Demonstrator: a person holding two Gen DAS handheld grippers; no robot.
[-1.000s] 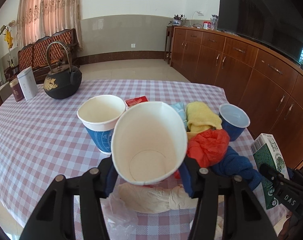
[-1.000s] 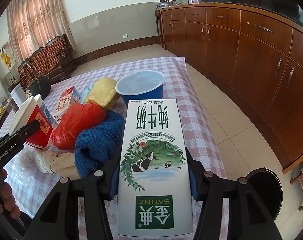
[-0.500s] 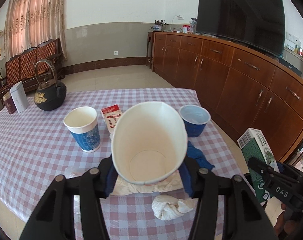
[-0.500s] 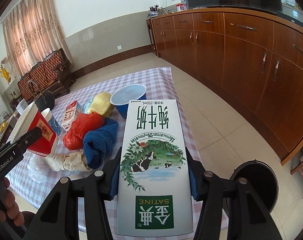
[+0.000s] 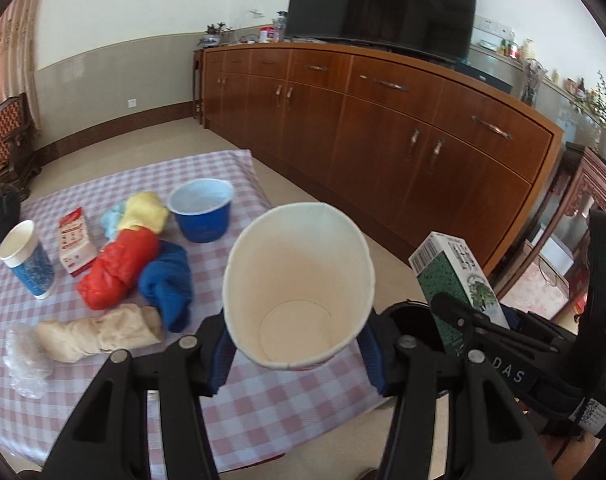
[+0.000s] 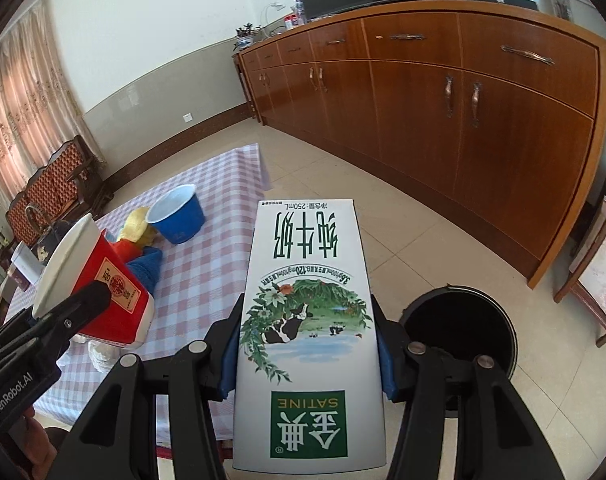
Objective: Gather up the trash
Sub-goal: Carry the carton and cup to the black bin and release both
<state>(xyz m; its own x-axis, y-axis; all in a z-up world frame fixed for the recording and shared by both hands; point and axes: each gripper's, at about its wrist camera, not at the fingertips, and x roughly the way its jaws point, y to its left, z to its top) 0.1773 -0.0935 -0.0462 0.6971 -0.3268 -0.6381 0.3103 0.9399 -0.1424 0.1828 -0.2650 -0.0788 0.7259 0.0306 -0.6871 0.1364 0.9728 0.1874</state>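
At the far left of the checked tabletop [image 5: 287, 404], a blue-patterned paper cup [image 5: 25, 260] was seen standing upright, with a small red-and-white carton [image 5: 75, 246] just beside it. Further right, a heap of cloths [image 5: 143, 260] in yellow, red and blue lay near a blue bowl [image 5: 201, 214], and a crumpled beige rag [image 5: 99, 332] with clear plastic wrap [image 5: 25, 364] rested nearer the front edge.

Past the heap, the left claw [image 5: 297, 356] was found pinching a red paper cup [image 5: 299, 292], its blue pads pressed against the walls and the open mouth tilted toward the camera, over the tabletop's right front corner.

Right of that, the right claw [image 6: 307, 364] was clamped on a milk carton [image 6: 307, 320], whose long axis ran forward along the fingers, its print seen upside down. The carton was held over the floor, clear of the tabletop's edge.

At the far right, a black round bin [image 6: 463, 330] stood on the tiled floor, below and just to the right of the carton. The right claw was judged the nearer to the bin's mouth; a short shift rightward and down would likely bring the carton above it, with the cup to be carried further.
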